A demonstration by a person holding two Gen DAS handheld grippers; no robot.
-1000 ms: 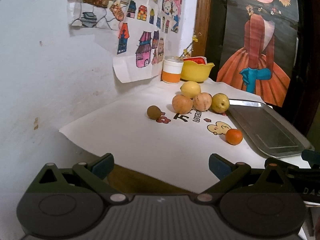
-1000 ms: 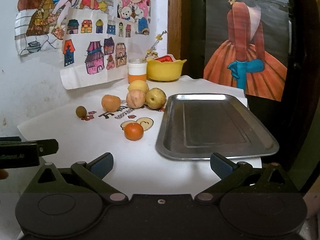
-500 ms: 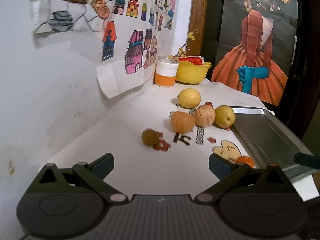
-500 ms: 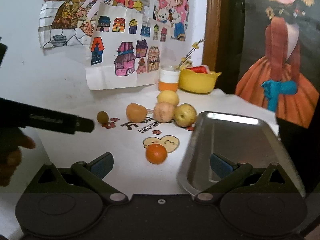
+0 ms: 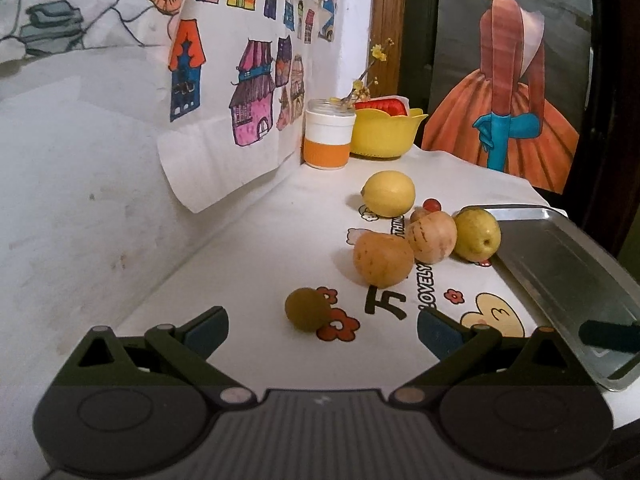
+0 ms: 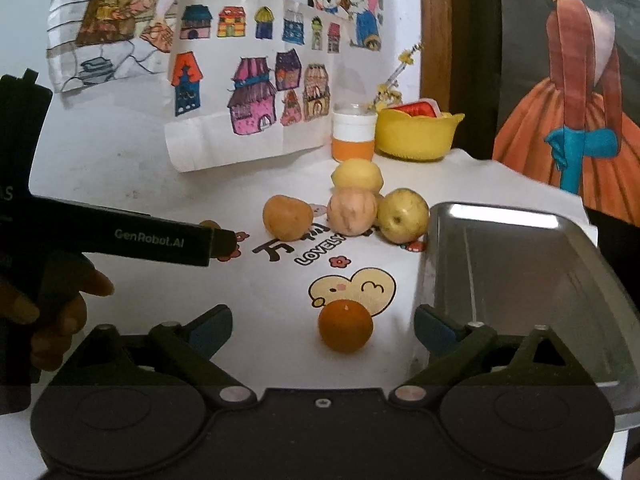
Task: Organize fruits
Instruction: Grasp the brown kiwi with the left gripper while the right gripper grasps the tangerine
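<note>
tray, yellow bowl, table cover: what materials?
Tray: likely stainless steel, brushed grey with a bright glare along its rim. Yellow bowl: probably plastic, opaque with a moulded scalloped edge. Table cover: thin white printed sheet, paper or vinyl unclear.

dim warm light, fisheye-curved dark corners

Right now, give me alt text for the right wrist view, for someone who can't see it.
The open right gripper frames a small round orange fruit on a white printed tablecloth, beside an empty silver metal tray. Further back sit four yellow-tan fruits; the left gripper, held by a hand, reaches in from the left.
</note>
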